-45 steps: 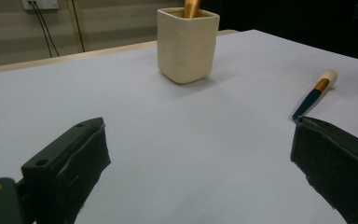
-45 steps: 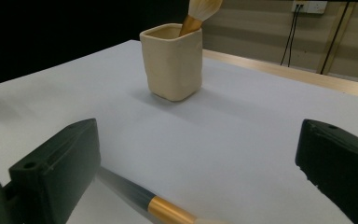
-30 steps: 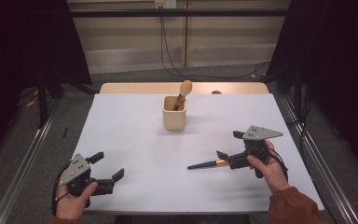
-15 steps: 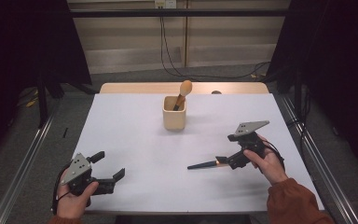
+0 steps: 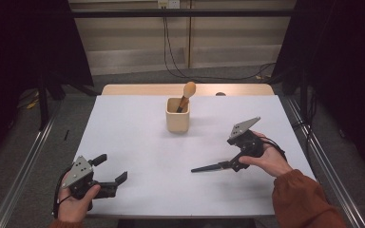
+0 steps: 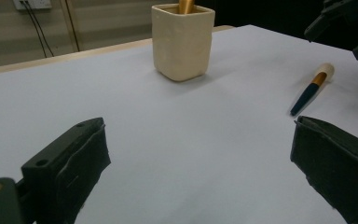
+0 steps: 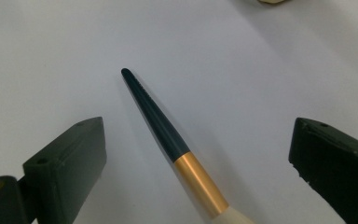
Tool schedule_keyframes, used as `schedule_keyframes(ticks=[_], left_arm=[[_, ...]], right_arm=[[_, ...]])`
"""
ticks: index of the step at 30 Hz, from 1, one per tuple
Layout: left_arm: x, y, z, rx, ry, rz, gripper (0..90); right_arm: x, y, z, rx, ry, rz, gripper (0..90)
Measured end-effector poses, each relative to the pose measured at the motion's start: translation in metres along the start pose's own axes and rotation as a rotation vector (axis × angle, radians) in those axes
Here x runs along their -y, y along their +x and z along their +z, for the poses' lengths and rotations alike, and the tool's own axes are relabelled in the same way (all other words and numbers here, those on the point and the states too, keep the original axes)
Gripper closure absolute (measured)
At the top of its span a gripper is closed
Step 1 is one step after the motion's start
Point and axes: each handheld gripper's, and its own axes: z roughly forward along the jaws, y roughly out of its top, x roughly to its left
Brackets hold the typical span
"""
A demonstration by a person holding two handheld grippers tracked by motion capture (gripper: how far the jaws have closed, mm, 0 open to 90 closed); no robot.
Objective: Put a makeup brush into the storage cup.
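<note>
**Right claw positioned over the makeup brush, ready to close**

We have the right claw (image 5: 231, 164) lowered over the makeup brush (image 5: 211, 167), which lies flat on the white counter (image 5: 138, 137), to the right of centre and well apart from the cream holder (image 5: 177, 115). In the right gripper view, the jaws stand wide, one on each side of the brush (image 7: 168, 135), and neither touches it. The brush lies loose: its dark tapered handle points away from the claw, the gold ferrule lies between the jaws, and the pale head sits nearest the camera. We judge this straddling pose to be chosen so that closing grips the brush near the ferrule, leaving the slim handle end free to be lowered into the holder.

The holder stands upright toward the far side of the counter and already carries one brush (image 5: 187, 94), which leans against the rim with its rounded head up. That lean leaves the rest of the opening free.

We keep the left claw (image 5: 109, 175) at the near left corner, jaws wide and holding nothing. In the left gripper view it faces the holder (image 6: 182, 39), clear of the working area.
</note>
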Motion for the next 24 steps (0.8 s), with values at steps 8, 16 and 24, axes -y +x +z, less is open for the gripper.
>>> schedule_keyframes(ticks=[8,16,24], left_arm=[[0.0,0.001,0.0,-0.002,0.0,0.012,3.9],[0.0,0.001,0.001,-0.003,0.003,0.013,3.9],[0.0,0.0,0.001,-0.004,0.013,0.028,3.9]], right_arm=[[-0.012,-0.001,0.004,-0.031,0.12,-0.058,4.1],[-0.021,-0.003,0.012,-0.057,0.268,-0.113,4.9],[-0.02,-0.008,0.026,-0.096,0.353,-0.177,20.8]])
